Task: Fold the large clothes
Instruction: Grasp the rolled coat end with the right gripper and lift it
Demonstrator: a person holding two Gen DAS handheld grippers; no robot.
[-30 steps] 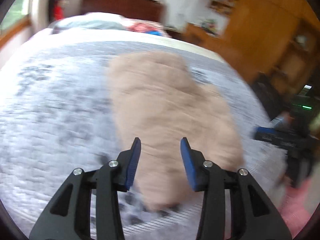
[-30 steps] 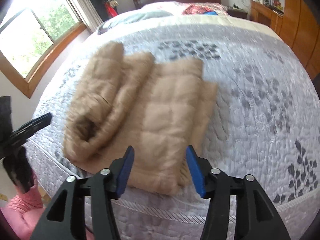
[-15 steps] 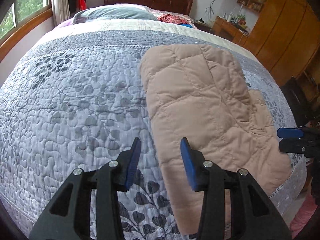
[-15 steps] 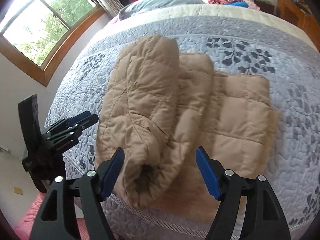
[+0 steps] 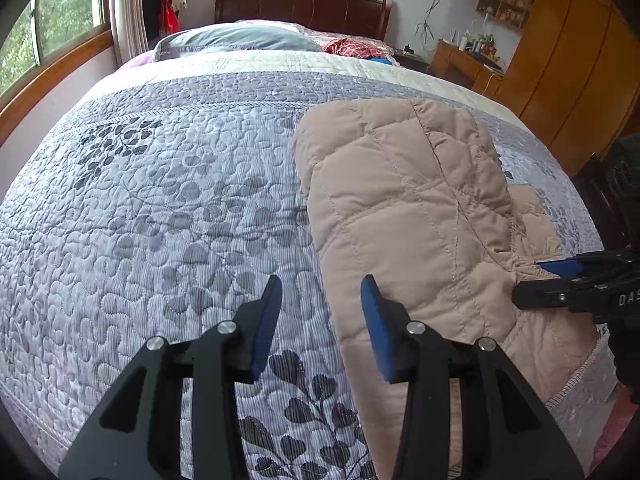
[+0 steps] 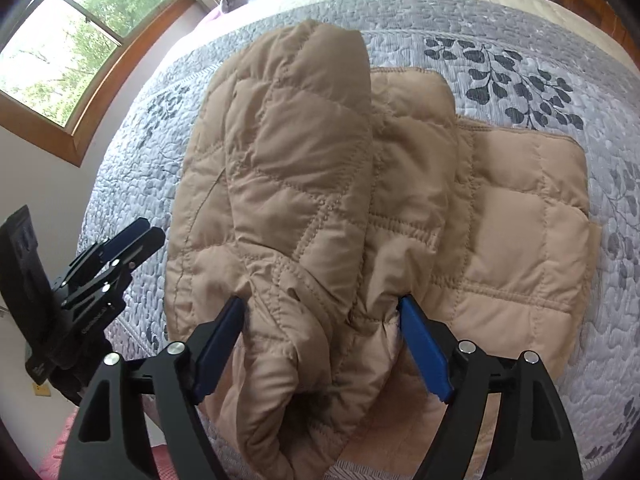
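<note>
Right wrist view: we have our right gripper (image 6: pixel 322 350) with its jaws spread wide, one blue pad on each side of the near end of the tan quilted puffer jacket (image 6: pixel 360 208), which bulges up between them; we cannot tell whether the pads actually press the fabric. The jacket lies folded on the grey leaf-patterned quilted bedspread (image 6: pixel 520 68), at the edge of the bed nearest us, with a thick rolled layer on top and a flatter quilted panel spreading out to the right of it. To the left of the jacket, off the bedspread's edge, we see our left gripper (image 6: pixel 132 240) from the side, apart from the cloth.

In the left wrist view, the left gripper (image 5: pixel 321 316) hangs over the bedspread (image 5: pixel 160 208) with its jaws moderately apart and nothing between them; the left edge of the jacket (image 5: pixel 408 200) runs just beside its right pad. The right gripper (image 5: pixel 560 276) enters from the right, at the jacket's near corner. Beyond the bedspread's far end lie a grey-blue pillow (image 5: pixel 236 38) and a dark wooden headboard (image 5: pixel 300 4)
</note>
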